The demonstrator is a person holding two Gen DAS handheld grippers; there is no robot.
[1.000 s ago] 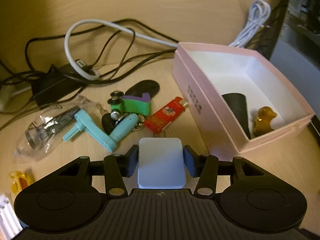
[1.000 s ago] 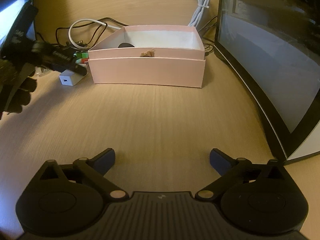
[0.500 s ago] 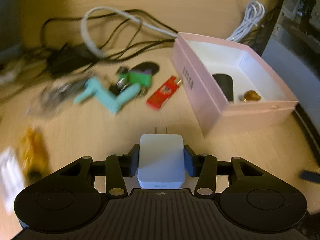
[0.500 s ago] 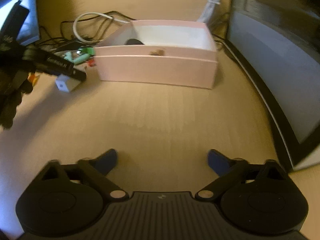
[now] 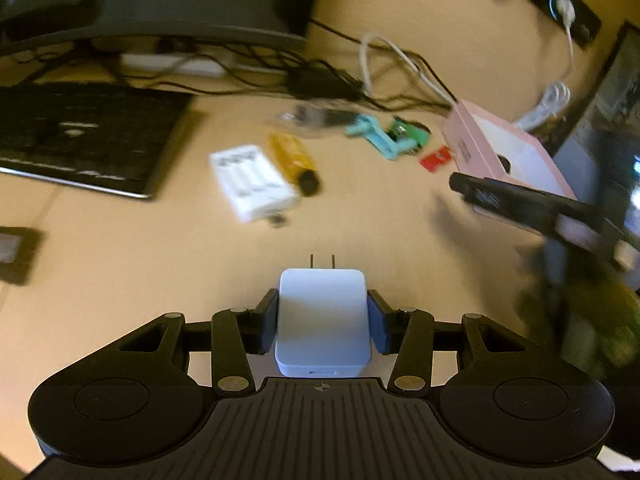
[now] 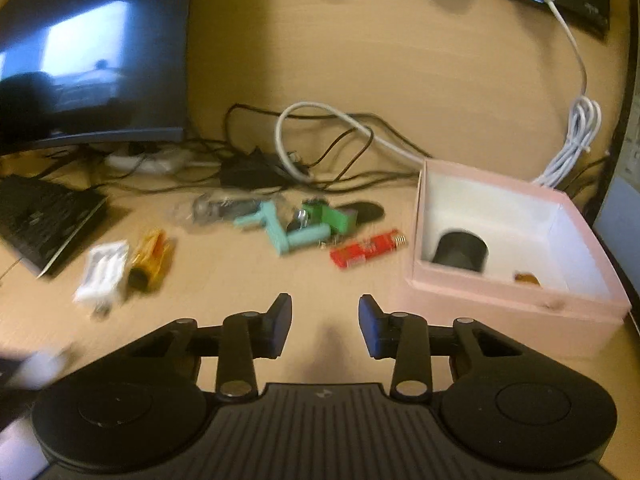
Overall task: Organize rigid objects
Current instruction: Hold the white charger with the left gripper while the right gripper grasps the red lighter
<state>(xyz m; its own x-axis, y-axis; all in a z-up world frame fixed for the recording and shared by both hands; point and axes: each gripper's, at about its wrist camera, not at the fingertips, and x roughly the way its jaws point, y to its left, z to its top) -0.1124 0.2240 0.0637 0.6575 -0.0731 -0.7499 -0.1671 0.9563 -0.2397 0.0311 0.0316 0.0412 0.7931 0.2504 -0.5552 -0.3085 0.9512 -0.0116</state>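
My left gripper (image 5: 322, 316) is shut on a white plug adapter (image 5: 322, 322), prongs forward, held above the desk. My right gripper (image 6: 323, 322) is empty, its jaws partly closed with a gap, above the desk in front of the clutter. The pink box (image 6: 516, 312) sits at right and holds a black cylinder (image 6: 460, 250) and a small brown figure (image 6: 526, 279); the box also shows in the left wrist view (image 5: 472, 148). Loose items lie left of it: a red lighter (image 6: 366, 252), a teal tool (image 6: 280, 230), a green piece (image 6: 334, 216), a yellow item (image 6: 150, 260), a white pack (image 6: 102, 272).
A keyboard (image 6: 36, 216) lies at left under a monitor (image 6: 88, 52). Tangled black and white cables (image 6: 320, 144) run behind the clutter. A second screen edge (image 6: 624, 216) stands right of the box. The right gripper's body (image 5: 520, 200) crosses the left wrist view.
My left gripper pulled back and up from the box with the adapter. My right gripper moved forward and left toward the clutter, and its jaws narrowed.
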